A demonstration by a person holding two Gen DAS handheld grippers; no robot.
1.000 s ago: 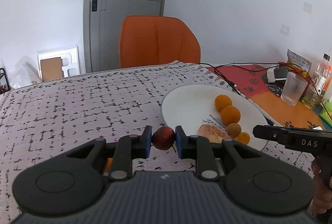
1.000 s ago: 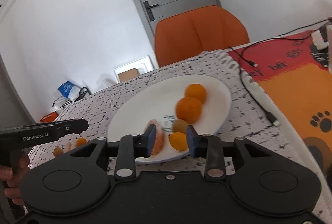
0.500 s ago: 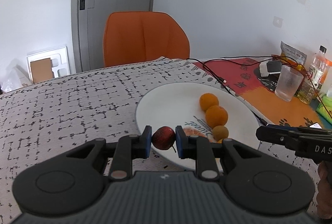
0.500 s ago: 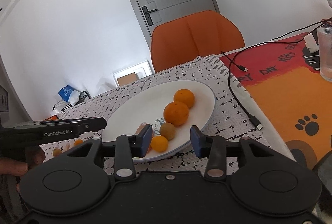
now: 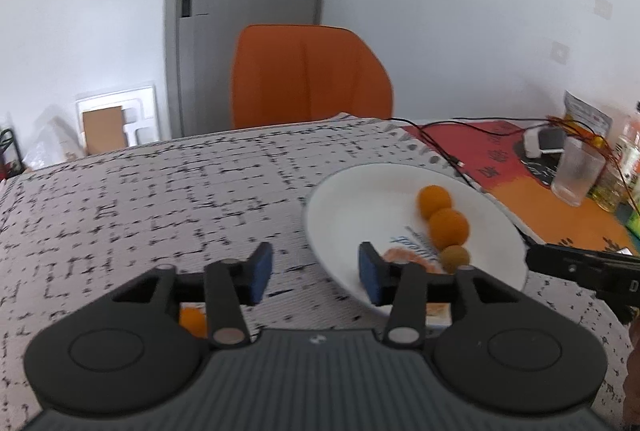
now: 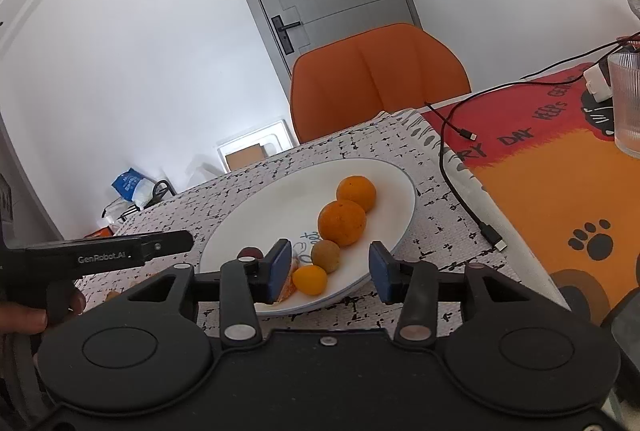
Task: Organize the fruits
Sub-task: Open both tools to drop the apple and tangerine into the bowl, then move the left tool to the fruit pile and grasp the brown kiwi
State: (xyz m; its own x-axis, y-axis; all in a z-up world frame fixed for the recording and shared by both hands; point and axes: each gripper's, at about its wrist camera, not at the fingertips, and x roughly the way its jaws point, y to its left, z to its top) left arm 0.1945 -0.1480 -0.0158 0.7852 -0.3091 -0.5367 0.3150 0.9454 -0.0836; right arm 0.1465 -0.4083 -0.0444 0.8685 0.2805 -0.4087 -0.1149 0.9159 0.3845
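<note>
On the white plate [image 6: 248,215], two oranges [image 6: 342,221] sit touching in a row, with a brown fruit [image 6: 326,255] and a kumquat [image 6: 309,280] next in line towards the near rim. A peeled segment [image 6: 290,283] lies just beside the kumquat, partly hidden by a finger. A dark red fruit [image 6: 250,253] shows at the plate's near left edge, mostly hidden, so its exact seat cannot be told.

The right gripper [image 6: 329,271] hangs over the near rim; its jaws have just been opening and stand moderately wide, the kumquat seen in the gap with neither pad touching it. The left gripper [image 5: 315,273] has also just been opening; its jaws stand apart with nothing between them, straddling the plate's left rim. Under it another small orange [image 5: 192,323] lies on the patterned cloth [image 5: 160,199].

A hand [image 6: 24,315] grips the left tool's handle. Right of the plate a cable [image 6: 456,187] crosses onto the red mat [image 6: 560,183], where a glass [image 6: 628,103] stands. Behind the table is an orange chair [image 6: 380,79].
</note>
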